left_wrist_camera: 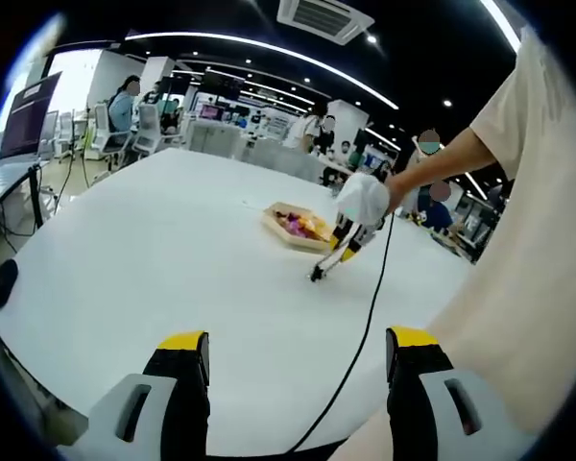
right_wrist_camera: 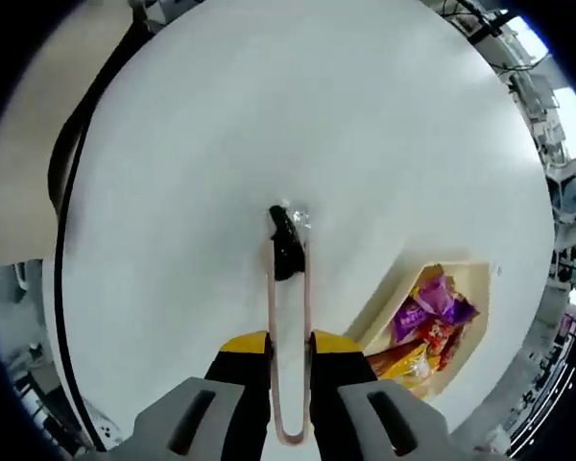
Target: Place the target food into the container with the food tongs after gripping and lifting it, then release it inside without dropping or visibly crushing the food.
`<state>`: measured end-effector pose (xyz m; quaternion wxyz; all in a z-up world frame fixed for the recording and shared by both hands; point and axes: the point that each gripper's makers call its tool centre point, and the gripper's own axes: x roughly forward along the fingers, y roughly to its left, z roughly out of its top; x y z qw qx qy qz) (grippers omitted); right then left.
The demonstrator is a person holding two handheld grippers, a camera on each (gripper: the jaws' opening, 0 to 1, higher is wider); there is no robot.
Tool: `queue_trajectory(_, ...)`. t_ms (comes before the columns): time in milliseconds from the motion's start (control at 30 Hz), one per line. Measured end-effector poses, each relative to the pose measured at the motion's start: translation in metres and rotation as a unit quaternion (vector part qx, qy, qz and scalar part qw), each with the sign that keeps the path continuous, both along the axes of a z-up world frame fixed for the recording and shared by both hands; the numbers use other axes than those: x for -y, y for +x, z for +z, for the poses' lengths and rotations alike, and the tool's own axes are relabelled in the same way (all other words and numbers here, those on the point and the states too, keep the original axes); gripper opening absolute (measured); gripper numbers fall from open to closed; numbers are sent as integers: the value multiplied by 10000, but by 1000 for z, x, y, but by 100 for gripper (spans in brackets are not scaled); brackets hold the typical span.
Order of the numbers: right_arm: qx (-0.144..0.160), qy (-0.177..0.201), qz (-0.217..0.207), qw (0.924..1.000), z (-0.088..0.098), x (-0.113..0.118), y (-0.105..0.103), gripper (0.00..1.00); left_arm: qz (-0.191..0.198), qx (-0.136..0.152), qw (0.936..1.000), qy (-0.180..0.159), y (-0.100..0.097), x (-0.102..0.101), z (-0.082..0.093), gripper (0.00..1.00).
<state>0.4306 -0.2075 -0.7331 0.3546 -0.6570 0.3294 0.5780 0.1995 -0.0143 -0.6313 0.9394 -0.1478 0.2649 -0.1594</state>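
Note:
A small dark food piece (right_wrist_camera: pixel 286 252) in clear wrap lies on the white table (right_wrist_camera: pixel 173 144), with the tips of the pink tongs (right_wrist_camera: pixel 272 317) around it. My right gripper (right_wrist_camera: pixel 290 344) is shut on the tongs' arms. A cream container (right_wrist_camera: pixel 389 298) with purple and orange snack packets (right_wrist_camera: pixel 430 317) sits just to the right. From the left gripper view, a gloved hand holds the right gripper (left_wrist_camera: pixel 348 235), and the tongs (left_wrist_camera: pixel 324 266) touch the table beside the container (left_wrist_camera: pixel 271 219). My left gripper (left_wrist_camera: pixel 298 346) stands open, nothing between its fingers, near the table's front edge.
A black cable (left_wrist_camera: pixel 365 327) trails from the right gripper across the table and off its edge (right_wrist_camera: pixel 62 192). A dark object (left_wrist_camera: pixel 2 280) lies at the table's left edge. A person's arm and shirt (left_wrist_camera: pixel 528 250) fill the right. Chairs and people sit beyond the far side.

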Motion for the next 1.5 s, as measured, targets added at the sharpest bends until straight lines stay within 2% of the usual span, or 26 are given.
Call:
queue_trajectory(333, 171, 283, -141, 9994, 20, -3, 3, 13, -105, 56, 9999, 7, 2, 6, 2, 74)
queue_trajectory(600, 345, 559, -422, 9969, 35, -9, 17, 13, -196, 129, 9997, 41, 5, 7, 7, 74)
queue_trajectory(900, 688, 897, -749, 9908, 64, -14, 42, 13, -350, 217, 9991, 116, 11, 6, 13, 74)
queue_trajectory(1167, 883, 999, -945, 9866, 77, -10, 61, 13, -406, 325, 9985, 170, 15, 6, 21, 74)
queue_trajectory(1500, 1181, 1161, -1416, 9760, 98, 2, 101, 13, -422, 345, 9983, 194, 16, 4, 23, 74)
